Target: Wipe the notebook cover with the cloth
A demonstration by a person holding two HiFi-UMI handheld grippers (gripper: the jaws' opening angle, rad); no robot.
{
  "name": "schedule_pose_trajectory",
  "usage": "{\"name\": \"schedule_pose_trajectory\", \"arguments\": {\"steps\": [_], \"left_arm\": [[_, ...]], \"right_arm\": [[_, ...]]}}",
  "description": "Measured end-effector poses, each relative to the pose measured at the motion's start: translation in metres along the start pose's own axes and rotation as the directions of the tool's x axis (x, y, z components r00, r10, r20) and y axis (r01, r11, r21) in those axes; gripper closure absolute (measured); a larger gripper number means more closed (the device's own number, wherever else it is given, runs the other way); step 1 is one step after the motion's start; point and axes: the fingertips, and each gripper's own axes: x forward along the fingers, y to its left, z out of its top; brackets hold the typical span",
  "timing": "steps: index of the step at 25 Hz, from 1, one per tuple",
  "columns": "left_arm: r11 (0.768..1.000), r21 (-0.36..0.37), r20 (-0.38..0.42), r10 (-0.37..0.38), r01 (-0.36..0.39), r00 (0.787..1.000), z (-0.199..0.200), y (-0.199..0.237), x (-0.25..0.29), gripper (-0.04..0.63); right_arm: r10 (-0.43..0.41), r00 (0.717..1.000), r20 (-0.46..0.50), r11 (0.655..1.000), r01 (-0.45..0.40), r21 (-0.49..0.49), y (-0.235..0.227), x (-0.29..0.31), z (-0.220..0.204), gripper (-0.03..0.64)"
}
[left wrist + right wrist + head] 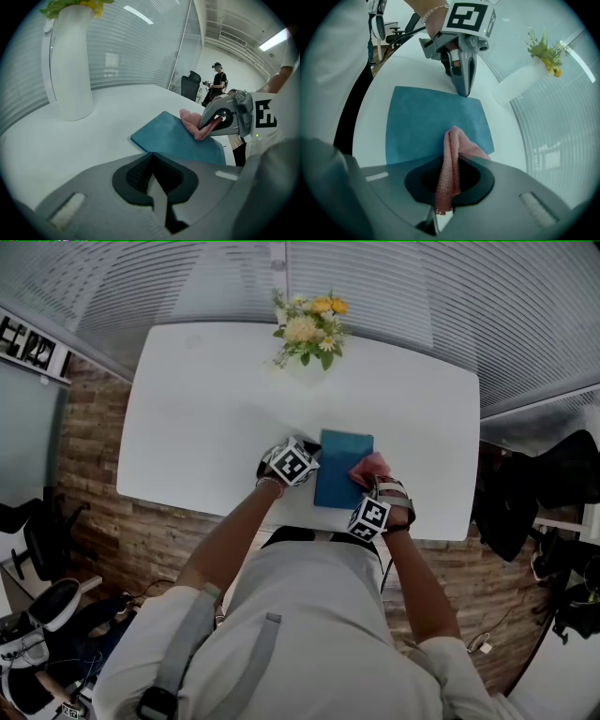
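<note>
A teal notebook (339,470) lies flat near the front edge of the white table (206,418). My left gripper (309,458) is shut, and its tip rests at the notebook's left edge (464,90). In the left gripper view the jaws (151,154) meet just at the corner of the notebook (171,136). My right gripper (373,486) is shut on a pink cloth (368,468) at the notebook's right side. In the right gripper view the cloth (452,143) hangs from the gripper (449,161) and drapes onto the cover (426,119). From the left gripper view the cloth (191,121) touches the cover under the right gripper (212,126).
A white vase of yellow flowers (309,334) stands at the table's far edge, behind the notebook (70,70). A person (217,82) and an office chair (190,84) are in the background. The table's front edge is close to my body.
</note>
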Motion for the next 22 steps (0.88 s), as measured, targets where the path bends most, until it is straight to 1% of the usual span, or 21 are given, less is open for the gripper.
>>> {"name": "schedule_pose_trajectory", "arguments": {"steps": [8, 22], "left_arm": [[1.0, 0.002, 0.005, -0.005, 0.005, 1.0, 0.0, -0.001, 0.001, 0.592], [1.0, 0.0, -0.003, -0.001, 0.001, 1.0, 0.0, 0.0, -0.002, 0.592]], "right_arm": [[0.016, 1.0, 0.004, 1.0, -0.016, 0.006, 0.013, -0.008, -0.002, 0.611], [0.074, 0.997, 0.022, 0.997, -0.074, 0.034, 0.038, -0.021, -0.001, 0.611]]}}
